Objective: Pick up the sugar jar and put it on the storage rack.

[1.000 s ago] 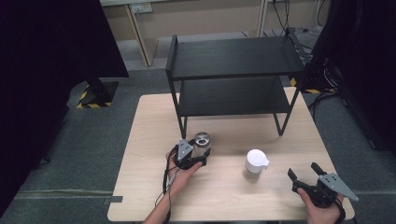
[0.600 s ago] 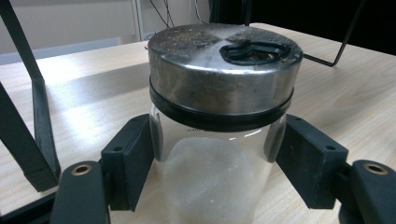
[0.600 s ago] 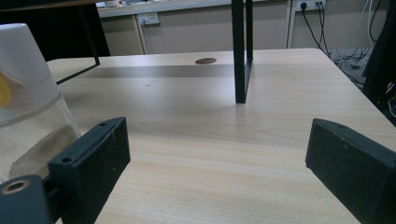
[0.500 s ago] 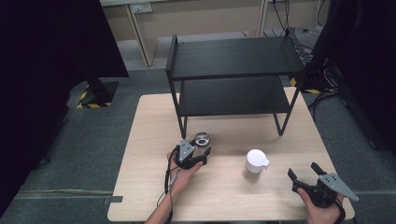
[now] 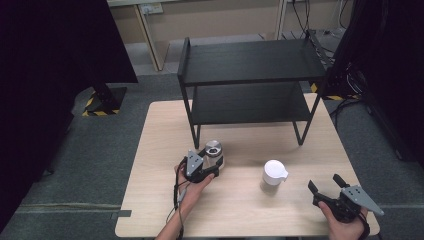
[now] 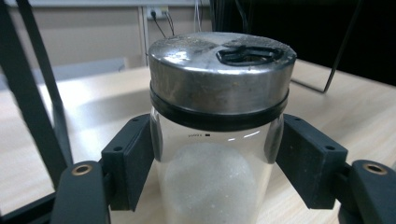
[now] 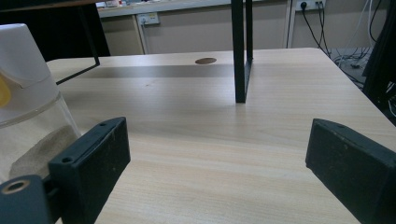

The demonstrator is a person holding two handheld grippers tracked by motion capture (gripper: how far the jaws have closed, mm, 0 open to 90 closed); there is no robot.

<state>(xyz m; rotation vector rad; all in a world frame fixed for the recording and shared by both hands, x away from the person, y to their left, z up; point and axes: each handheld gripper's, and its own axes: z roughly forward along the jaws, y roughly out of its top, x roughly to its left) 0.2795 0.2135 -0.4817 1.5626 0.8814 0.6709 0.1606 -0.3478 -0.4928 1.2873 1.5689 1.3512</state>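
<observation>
Between the left gripper's (image 5: 209, 167) jaws stands a glass shaker (image 6: 217, 135) with a steel lid, both pads flanking the glass, whether touching I cannot tell. Beyond it, pale wooden table (image 5: 240, 215) and a black two-tier rack (image 5: 250, 82). Over at the right gripper (image 5: 325, 183), jaws wide, a white-lidded jar (image 5: 273, 176) sits just beside its left. Grey carpet all round.

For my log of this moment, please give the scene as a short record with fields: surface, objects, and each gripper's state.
surface: wooden table with a black two-level shelf at its far side
object 1: glass jar with metal lid, white grains inside
object 2: white-capped jar, standing free
left gripper: jaws on both sides of the metal-lid jar, contact uncertain
right gripper: open, holding nothing, apart from the white-capped jar
</observation>
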